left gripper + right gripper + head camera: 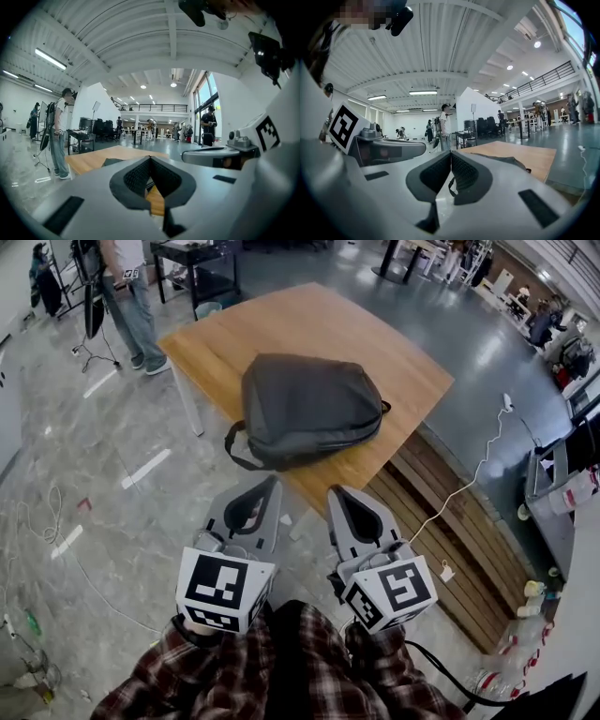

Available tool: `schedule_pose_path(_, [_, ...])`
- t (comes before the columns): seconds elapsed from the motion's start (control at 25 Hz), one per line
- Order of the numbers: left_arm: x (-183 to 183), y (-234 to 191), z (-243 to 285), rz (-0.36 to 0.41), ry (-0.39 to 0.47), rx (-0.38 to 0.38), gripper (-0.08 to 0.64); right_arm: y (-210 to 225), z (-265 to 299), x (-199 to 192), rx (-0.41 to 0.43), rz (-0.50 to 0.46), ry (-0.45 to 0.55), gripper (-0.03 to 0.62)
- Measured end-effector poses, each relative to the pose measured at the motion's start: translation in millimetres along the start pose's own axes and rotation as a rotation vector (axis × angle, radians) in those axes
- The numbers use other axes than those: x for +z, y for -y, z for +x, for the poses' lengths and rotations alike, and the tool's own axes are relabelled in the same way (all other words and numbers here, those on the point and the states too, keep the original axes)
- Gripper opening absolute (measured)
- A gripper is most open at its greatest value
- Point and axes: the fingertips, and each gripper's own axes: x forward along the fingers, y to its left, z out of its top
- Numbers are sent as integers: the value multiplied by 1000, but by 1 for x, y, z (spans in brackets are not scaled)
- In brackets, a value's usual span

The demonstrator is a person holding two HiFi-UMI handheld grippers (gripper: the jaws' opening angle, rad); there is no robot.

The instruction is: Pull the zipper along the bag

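Both the left tool [270, 482] and the right tool [339, 493] are closed on nothing, jaw tips touching. Ahead of them, well apart, the bag [309, 409] lies on the worktop [319, 320]. No zipper pull shows from here, so a tool may pinch fabric instead. Tugging without the bag being held would probably drag it.

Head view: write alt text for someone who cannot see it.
A dark grey backpack lies flat on a wooden table, untouched. Nearer the camera, the left claw and right claw point toward it, both shut and empty, held by someone in plaid sleeves. A second person stands beyond the table.
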Motion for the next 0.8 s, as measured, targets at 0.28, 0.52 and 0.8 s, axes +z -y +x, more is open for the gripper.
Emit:
schedule_pose_path(0.28, [-9,-30,57,-51,-51,-80,11,35,46,-13,-82,28,-72,12])
schedule_pose_path(0.52, [-2,-47,126,-50,-51,-104,11,94,86,-5,-124,21,-78,12])
schedule_pose_path(0.8, [29,-59,198,-21,-29,-93,10,151,132,19,-101,8,-55,12])
